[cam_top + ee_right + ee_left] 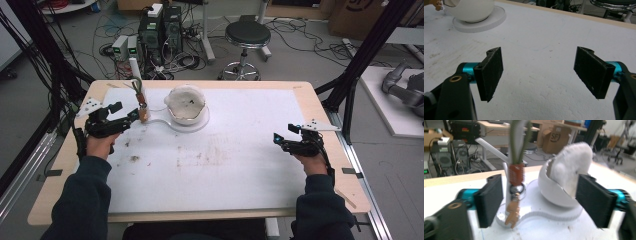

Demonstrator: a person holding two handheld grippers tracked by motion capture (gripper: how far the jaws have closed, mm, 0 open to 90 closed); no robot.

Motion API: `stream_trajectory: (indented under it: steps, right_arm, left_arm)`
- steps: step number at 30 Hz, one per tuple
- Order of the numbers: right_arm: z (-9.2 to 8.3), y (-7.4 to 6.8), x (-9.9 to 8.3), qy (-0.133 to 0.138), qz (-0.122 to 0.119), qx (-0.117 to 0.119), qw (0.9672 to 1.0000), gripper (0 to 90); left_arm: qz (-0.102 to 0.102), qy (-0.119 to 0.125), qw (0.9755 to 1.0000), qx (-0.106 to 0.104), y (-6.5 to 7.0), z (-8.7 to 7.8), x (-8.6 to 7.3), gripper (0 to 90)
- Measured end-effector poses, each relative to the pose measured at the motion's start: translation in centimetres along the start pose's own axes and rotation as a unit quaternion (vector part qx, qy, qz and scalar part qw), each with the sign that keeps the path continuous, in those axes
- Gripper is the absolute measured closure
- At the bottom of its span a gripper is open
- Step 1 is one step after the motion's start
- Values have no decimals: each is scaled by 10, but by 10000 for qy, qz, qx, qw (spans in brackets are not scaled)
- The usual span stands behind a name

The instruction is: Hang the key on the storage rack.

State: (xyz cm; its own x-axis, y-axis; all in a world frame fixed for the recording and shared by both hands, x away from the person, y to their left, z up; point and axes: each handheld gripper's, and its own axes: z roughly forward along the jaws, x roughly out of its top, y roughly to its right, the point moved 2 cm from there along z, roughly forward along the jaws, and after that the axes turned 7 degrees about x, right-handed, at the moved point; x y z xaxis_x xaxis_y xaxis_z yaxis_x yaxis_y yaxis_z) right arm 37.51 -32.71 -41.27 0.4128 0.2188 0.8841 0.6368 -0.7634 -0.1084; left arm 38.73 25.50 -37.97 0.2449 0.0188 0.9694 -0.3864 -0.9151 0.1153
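High view: the left tongs [131,116] sit at the far left of the table [240,165], pointing toward a small orange tag [143,112] that hangs from a white upright post [136,70], the tag just beyond the tips. The post rises from a flat white base [159,120] that also carries a white bowl [186,104] with pale fluffy stuff inside; the bowl stands just right of the post. The right tongs [285,136] rest near the right edge of the table, well apart from the bowl and the post, above bare white surface.

In the left gripper view the tongs [544,200] stand spread wide, nothing pressed between the pads; the orange tag [516,174] hangs on an olive cord [520,145] between them but farther off, with a gold key-shaped piece [512,215] dangling beneath it, close to the base [554,216]. The bowl [556,195] shows behind the right-hand pad, tipped, its fluffy filling [574,162] bulging out.

In the right gripper view the tongs [540,72] are likewise spread wide over empty table [541,95], holding nothing; the bowl [471,11] lies far off at the upper left
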Motion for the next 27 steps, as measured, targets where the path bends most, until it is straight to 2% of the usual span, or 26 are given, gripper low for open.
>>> stream_trajectory:
  steps: [3, 8, 14, 16, 22, 27]
  right_arm:
    - [1, -1, 0, 12, -62, 1, 10000, 234]
    - [1, -2, 0, -3, -172, -24, 9998, 218]
    - [2, -3, -1, -124, -291, -96, 9995, 218]
    - [1, -3, -2, -151, -344, -91, 9993, 218]
    - [0, -2, -2, -132, -303, -131, 9994, 218]
    - [0, -3, -4, -130, -224, -113, 9996, 218]
  left_arm:
    - [72, 43, 9999, -72, 5, -7, -10, 202]
    - [160, -122, 9998, -46, 12, -14, -26, 202]
    - [140, -362, 9992, -88, 21, -16, -45, 202]
    - [166, -400, 9990, -88, 23, -15, -47, 202]
    - [226, -398, 9989, -139, 28, -17, -49, 202]
    - [176, -349, 9991, -151, 28, -18, -50, 203]
